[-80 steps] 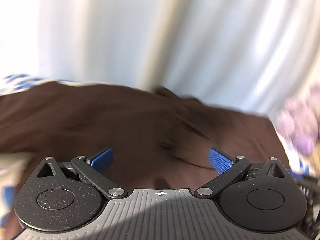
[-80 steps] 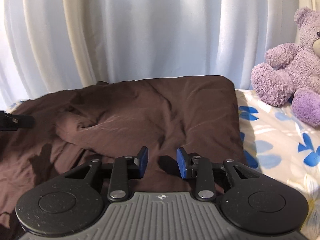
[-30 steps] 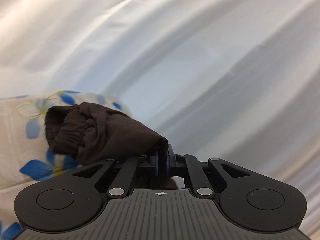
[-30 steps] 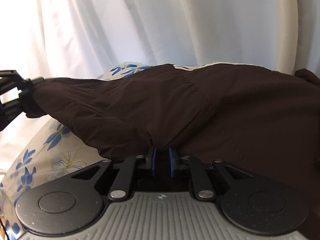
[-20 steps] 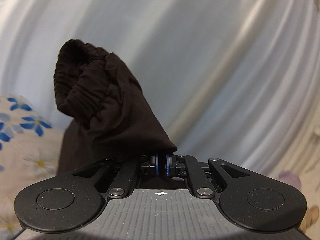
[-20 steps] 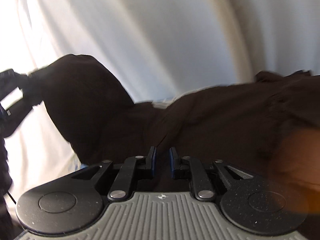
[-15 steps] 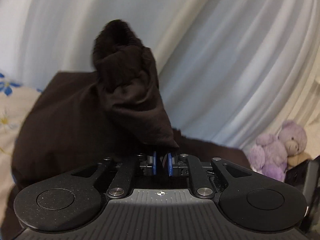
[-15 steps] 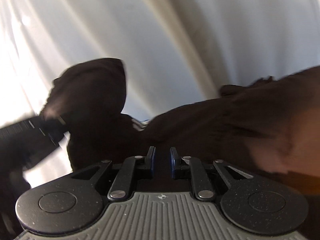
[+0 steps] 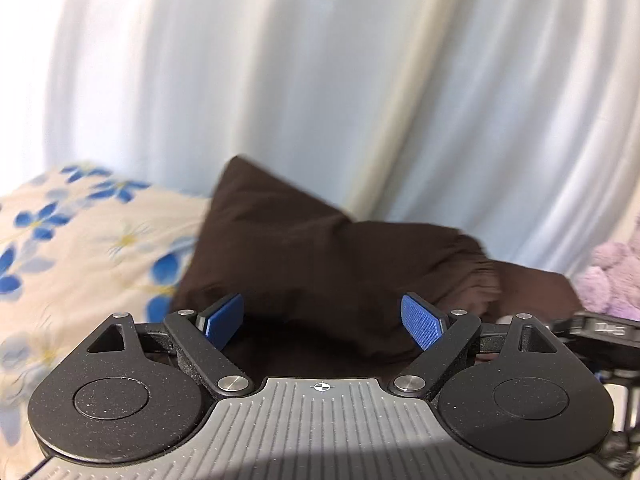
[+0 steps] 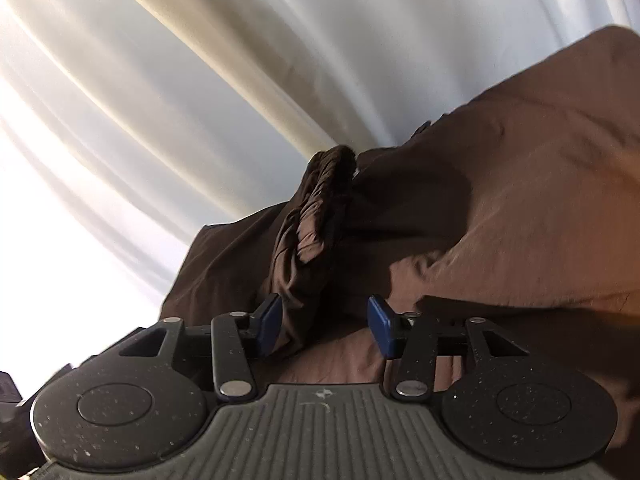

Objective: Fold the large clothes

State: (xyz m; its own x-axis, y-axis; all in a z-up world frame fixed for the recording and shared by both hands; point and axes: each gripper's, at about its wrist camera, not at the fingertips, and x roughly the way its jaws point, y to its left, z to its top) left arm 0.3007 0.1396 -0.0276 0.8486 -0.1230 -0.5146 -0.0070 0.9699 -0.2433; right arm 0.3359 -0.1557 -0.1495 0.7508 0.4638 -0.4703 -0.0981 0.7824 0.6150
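Observation:
A dark brown garment lies folded over on the floral bedsheet. My left gripper is open, its blue pads apart just above the near edge of the cloth, holding nothing. In the right wrist view the same brown garment fills the right side, with a gathered elastic hem bunched in front. My right gripper is open, its pads on either side of that bunched cloth without clamping it.
White curtains hang close behind the bed. A purple teddy bear sits at the right edge. Part of the other gripper shows at the right of the left wrist view.
Both grippers were shut on the brown garment and carried it over across the bed. Now both have opened and let it go, and the cloth lies on the bed.

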